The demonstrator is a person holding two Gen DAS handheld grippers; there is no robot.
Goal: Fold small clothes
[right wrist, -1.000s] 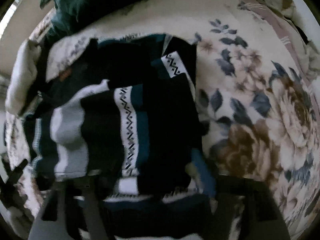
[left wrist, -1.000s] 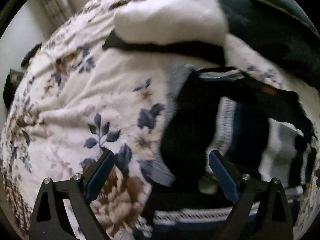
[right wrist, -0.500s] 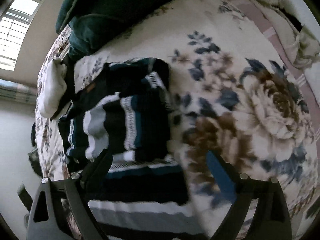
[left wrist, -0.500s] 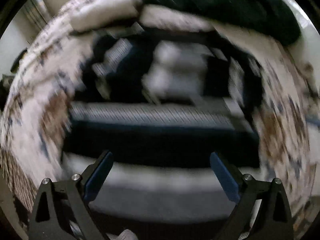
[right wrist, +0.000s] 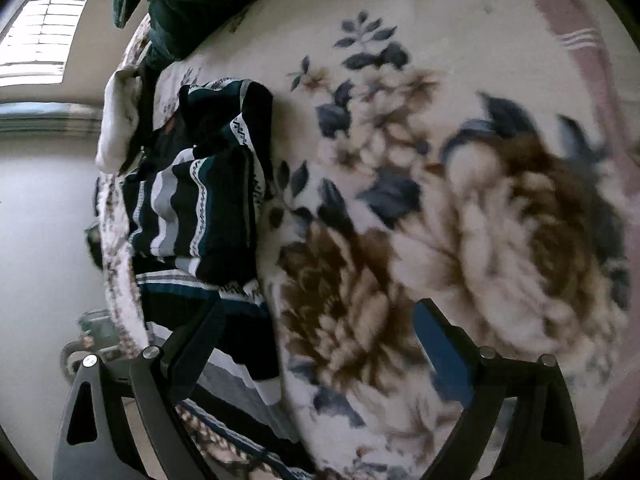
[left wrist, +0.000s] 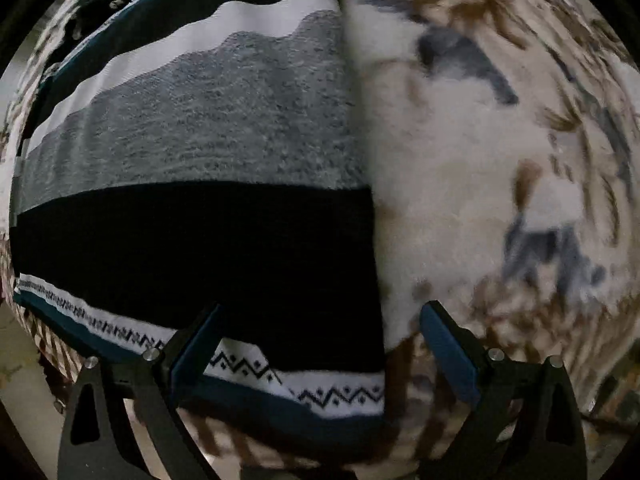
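Striped sweater (left wrist: pixel 208 184) lies spread on the flowered blanket (left wrist: pixel 480 184) of the bed. Left gripper (left wrist: pixel 320 344) hangs close over the sweater's right edge, fingers (left wrist: pixel 196 344) spread apart and empty. Right gripper (right wrist: pixel 316 344), likewise spread and empty, hovers over the blanket beside the sweater (right wrist: pixel 200 208).

The striped sweater (left wrist: pixel 192 128) is showing as knitted cloth, matt, its grey band looking rough and nubbly, its white bands smoother. The floral blanket (right wrist: pixel 420 208) on the bed is looking like soft, fleecy cloth, matt and slightly fuzzy. The fingers (left wrist: pixel 448 356) are appearing as matt black plastic with smooth blue pads and small shiny metal screws. A dark green cloth (right wrist: pixel 188 4) is lying far left, looking plush.
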